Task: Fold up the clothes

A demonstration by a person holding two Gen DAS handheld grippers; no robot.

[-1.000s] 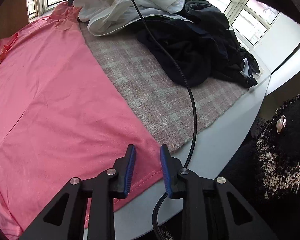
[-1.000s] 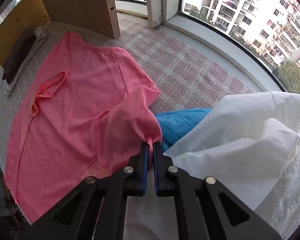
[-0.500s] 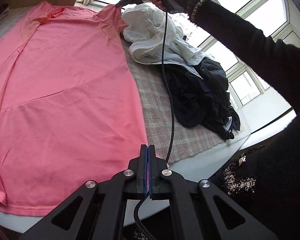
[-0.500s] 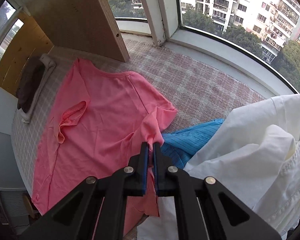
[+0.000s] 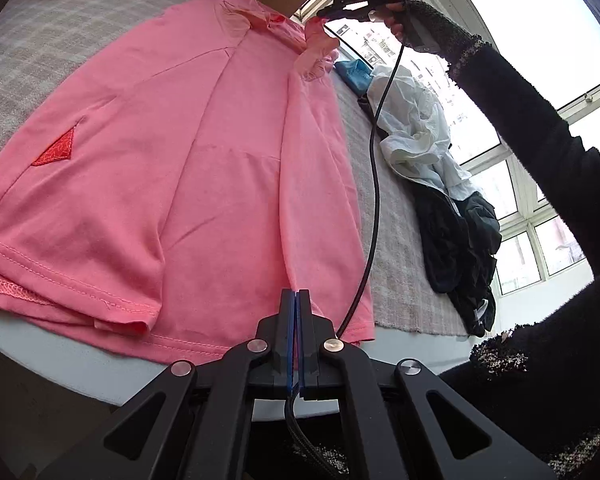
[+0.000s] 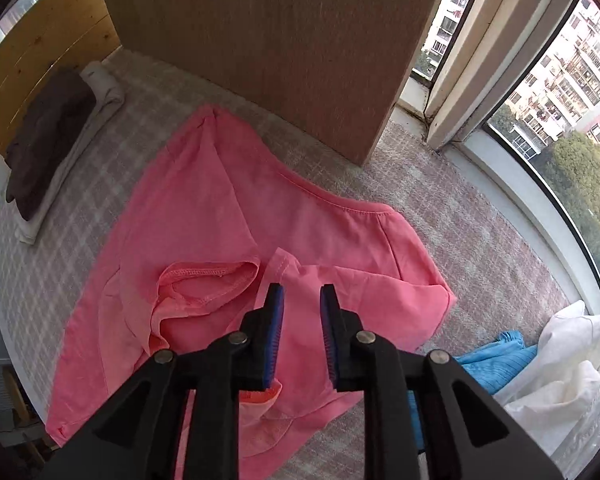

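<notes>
Since half a second ago our right claw (image 6: 301, 328) has let go: its blue pads, then pressed together on a pink sleeve, now stand clearly apart with nothing between them. It hangs low in the right wrist view, over the pink shirt (image 6: 228, 248), whose released side has dropped into a loose fold across the body. In the left wrist view we see the same claw at the upper right of the frame, above the shirt's far end, held by a hand in a black sleeve (image 5: 500, 92).

Our left claw (image 5: 297, 334) sits at the lower centre of its frame with both pads pressed together on the shirt's near hem, as before. From there the shirt runs toward the upper left of the frame, lying on a checked cloth (image 5: 400, 240) that covers the white tabletop (image 5: 80, 364).

A black cable (image 5: 374, 184) hangs down across the shirt's right edge. To the right lie a white garment (image 5: 420, 128), a blue garment (image 5: 356, 74) and a dark heap (image 5: 460, 240). Folded clothes (image 6: 52, 148) rest at the upper left of the right wrist view.
</notes>
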